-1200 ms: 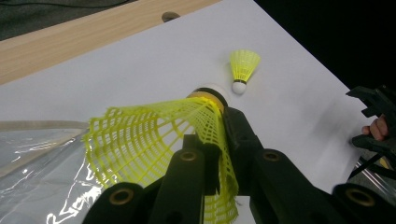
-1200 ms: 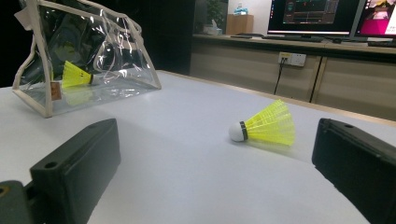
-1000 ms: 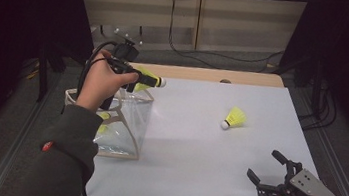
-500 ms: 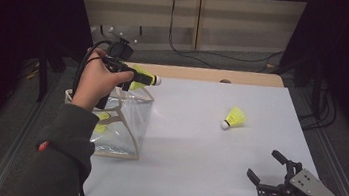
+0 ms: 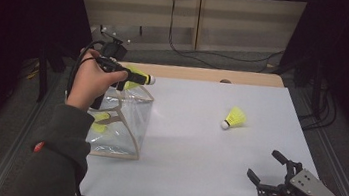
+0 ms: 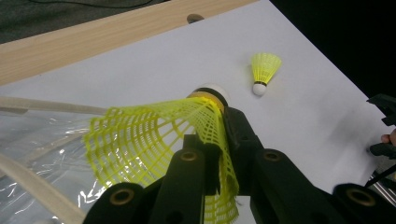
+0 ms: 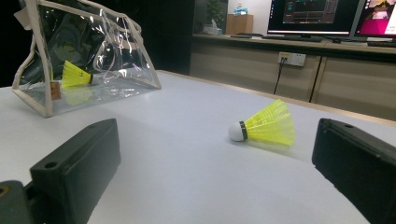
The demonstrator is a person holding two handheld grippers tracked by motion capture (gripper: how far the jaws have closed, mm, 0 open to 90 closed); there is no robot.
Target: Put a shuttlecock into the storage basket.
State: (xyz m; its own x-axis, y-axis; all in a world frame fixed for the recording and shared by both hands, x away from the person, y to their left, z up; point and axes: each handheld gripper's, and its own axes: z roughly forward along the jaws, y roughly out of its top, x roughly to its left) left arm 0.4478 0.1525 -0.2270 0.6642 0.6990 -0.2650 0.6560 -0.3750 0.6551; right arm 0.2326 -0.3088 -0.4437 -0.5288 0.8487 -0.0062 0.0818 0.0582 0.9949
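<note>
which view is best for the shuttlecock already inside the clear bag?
Right gripper view: the bagged shuttlecock lies side-on, skirt and dark band sharp through the clear bag. High view gives just yellow patches behind glare and the person's sleeve. Left gripper view has the bag's rim, with the held shuttlecock in front.

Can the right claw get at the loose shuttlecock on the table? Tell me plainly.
Probably yes. The right claw is open and faces the shuttlecock, which lies alone on the bare table with nothing between them.
</note>
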